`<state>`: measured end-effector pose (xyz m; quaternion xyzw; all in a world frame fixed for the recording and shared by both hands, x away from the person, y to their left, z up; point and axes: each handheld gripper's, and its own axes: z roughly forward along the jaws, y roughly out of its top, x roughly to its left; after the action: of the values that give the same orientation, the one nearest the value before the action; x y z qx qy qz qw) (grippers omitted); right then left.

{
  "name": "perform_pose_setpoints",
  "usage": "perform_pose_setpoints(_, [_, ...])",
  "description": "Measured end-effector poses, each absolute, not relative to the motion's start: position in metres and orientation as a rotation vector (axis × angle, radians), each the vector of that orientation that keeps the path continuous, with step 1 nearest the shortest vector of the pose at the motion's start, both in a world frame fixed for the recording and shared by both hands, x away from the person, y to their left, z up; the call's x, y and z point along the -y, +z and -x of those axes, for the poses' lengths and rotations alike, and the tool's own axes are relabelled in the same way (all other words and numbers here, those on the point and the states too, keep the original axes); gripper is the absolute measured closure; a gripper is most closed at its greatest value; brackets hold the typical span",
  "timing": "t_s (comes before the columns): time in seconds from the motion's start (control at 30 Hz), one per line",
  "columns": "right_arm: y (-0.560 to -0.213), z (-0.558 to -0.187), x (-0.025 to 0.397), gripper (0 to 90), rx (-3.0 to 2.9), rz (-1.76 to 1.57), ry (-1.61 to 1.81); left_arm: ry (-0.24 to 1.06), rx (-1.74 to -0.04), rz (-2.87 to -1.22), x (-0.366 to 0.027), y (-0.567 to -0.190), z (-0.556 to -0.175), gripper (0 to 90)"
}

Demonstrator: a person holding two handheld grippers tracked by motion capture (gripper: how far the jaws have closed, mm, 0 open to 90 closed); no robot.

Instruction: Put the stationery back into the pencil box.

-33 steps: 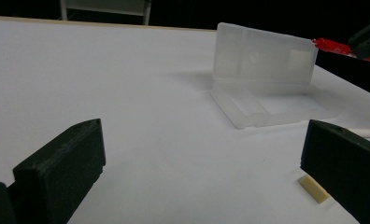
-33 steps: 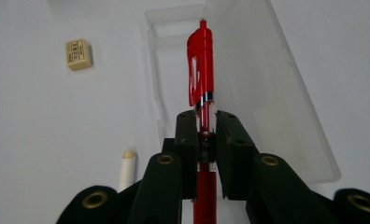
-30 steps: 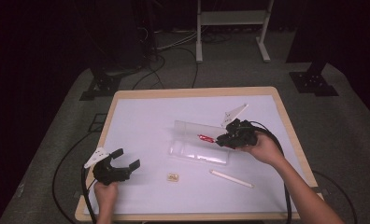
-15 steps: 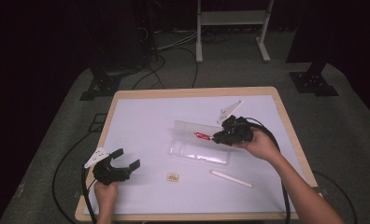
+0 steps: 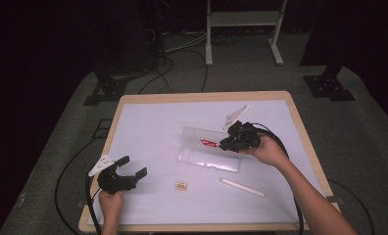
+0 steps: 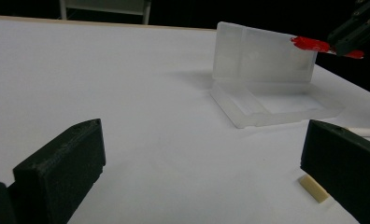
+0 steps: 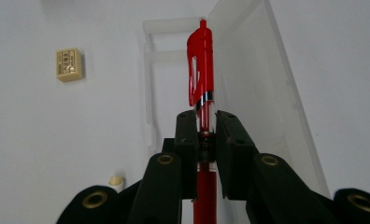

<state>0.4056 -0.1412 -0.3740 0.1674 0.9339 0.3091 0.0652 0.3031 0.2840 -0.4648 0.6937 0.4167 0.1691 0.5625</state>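
Table (image 5: 148, 127) first: its white top carries an open clear plastic pencil case (image 5: 209, 149) near the middle, lid tipped up on the far side and tray lying flat toward you. Your right gripper (image 5: 230, 142) hovers over the case's right end, jaws clamped on a red pen (image 5: 209, 143); in the right gripper view the pen (image 7: 201, 70) runs straight out between the closed jaws, clip end forward, lined up along the case (image 7: 239, 70). From the left gripper view the pen (image 6: 314, 45) hangs just above the lid's upper edge, apart from the tray below.

Against the frame a second ago, your right hand has slid toward the far side and a little left, carrying the pen from beside the case to over it. I judge that puts you at the lowering step: the pen is aligned but not yet in the tray, so a gentle descent and release looks like what remains for this item.

Your left gripper (image 5: 131, 167) rests near the front left corner with its jaws spread wide and nothing between them, where it sat in both earlier frames.

Waiting on the table are a white pen (image 5: 242, 187), front right of the case, and a small tan eraser (image 5: 181, 186), front left; neither has shifted since the earlier frames.
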Motion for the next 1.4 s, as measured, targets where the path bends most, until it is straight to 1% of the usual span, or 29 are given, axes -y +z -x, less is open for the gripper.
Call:
perform_pose_setpoints(0.57, [-0.395,-0.414,0.124,78.8,-2.865,-0.497,0.886,0.394,-0.984,-1.63,-0.284,-0.465,-0.303,0.0])
perform_pose_setpoints(1.4, [-0.415,-0.422,0.115,78.8,-2.921,-0.519,0.839,0.394,-0.983,-1.63,-0.285,-0.465,-0.304,0.0])
